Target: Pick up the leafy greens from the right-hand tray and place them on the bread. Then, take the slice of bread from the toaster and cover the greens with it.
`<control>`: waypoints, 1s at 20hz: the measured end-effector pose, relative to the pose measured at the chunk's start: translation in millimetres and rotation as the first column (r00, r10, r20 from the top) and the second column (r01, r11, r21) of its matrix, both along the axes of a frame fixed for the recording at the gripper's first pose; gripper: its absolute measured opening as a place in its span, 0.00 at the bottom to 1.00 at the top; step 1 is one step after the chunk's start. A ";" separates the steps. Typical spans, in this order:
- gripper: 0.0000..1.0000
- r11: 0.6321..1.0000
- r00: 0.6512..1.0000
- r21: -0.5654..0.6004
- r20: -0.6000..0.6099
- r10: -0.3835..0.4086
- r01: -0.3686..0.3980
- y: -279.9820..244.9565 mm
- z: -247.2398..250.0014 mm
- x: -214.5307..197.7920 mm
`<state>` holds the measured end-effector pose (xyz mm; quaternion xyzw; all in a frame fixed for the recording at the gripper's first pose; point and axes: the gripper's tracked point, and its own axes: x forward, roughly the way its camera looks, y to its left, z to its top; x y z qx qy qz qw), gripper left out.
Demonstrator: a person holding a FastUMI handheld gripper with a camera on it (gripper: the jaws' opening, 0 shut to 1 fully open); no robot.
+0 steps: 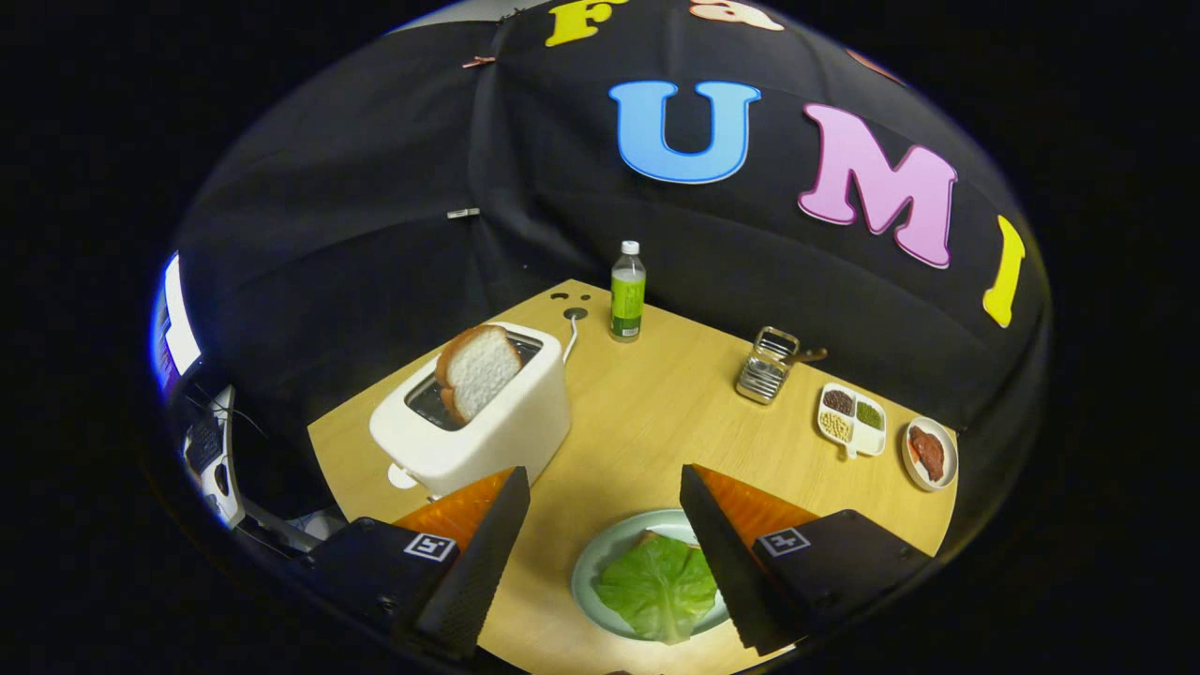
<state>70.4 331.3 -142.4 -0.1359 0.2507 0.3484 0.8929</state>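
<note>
A green lettuce leaf [658, 586] lies on a slice of bread [649, 539] on a pale round plate [600, 553], low between my two fingers and partly behind the right one. A white toaster [483, 427] stands ahead of the left finger, with a slice of bread [476, 371] sticking up tilted from its slot. My gripper [605, 483] is open, held above the table, with nothing between its fingers [487, 553].
A green bottle [627, 292] stands at the table's far edge. To the right are a metal rack [767, 367], a divided white dish of seeds [851, 420] and a small plate with reddish food [930, 454]. The toaster's cord [571, 336] runs to a table hole.
</note>
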 end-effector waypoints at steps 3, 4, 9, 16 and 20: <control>1.00 0.998 0.999 0.023 0.016 0.051 -0.051 33.3 14.8 -6.5; 1.00 0.997 0.997 0.025 0.023 0.068 -0.068 44.8 18.2 -7.7; 1.00 0.990 0.991 0.030 0.026 0.134 -0.134 92.5 15.4 -15.4; 0.99 0.988 0.989 0.038 -0.016 0.148 -0.147 141.1 -6.1 -12.7; 0.99 0.993 0.992 0.039 -0.041 0.117 -0.115 157.8 -27.1 -4.6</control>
